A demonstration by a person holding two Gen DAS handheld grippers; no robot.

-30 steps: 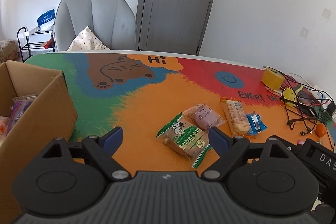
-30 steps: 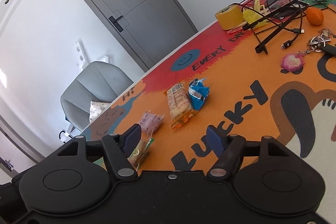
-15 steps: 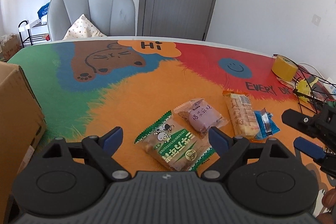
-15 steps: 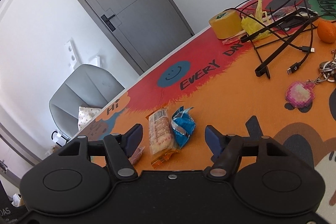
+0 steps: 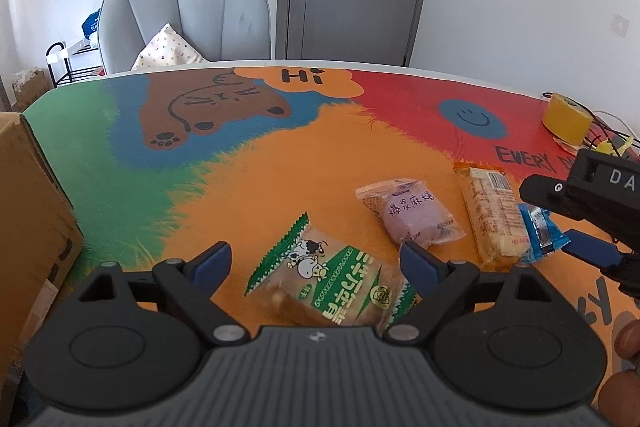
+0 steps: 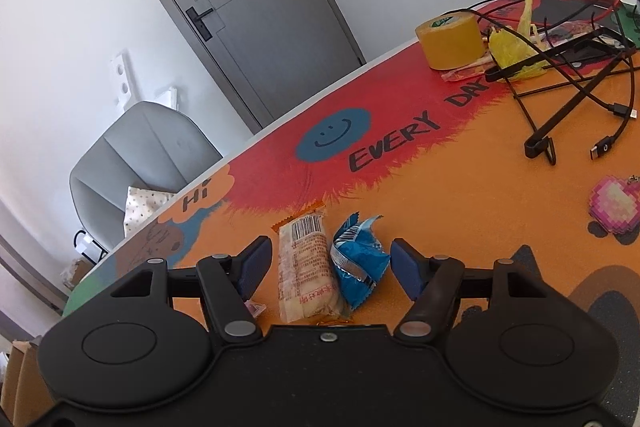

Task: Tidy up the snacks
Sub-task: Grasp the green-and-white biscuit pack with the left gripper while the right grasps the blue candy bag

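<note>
- 4 snacks lie loose on the desk (image 5: pixel 280 163), none gripped — the sorting looks largely undone.
- Left claw (image 5: pixel 316 261) stands apart over the green packet (image 5: pixel 332 287); right claw (image 6: pixel 326 267) stands apart, framing the long biscuit pack (image 6: pixel 306 267) and blue wrapper (image 6: pixel 356 263).
- Only the left view shows the cardboard box (image 5: pixel 32 227) and purple packet (image 5: pixel 412 217); only the right shows cables (image 6: pixel 580 75) — and a pink charm (image 6: pixel 614 207).

Your left gripper body is hiding the near end of the green snack pack (image 5: pixel 332 283). Pic edge is cutting off the cardboard box (image 5: pixel 28 227) and tabletop lettering (image 5: pixel 528 159).
</note>
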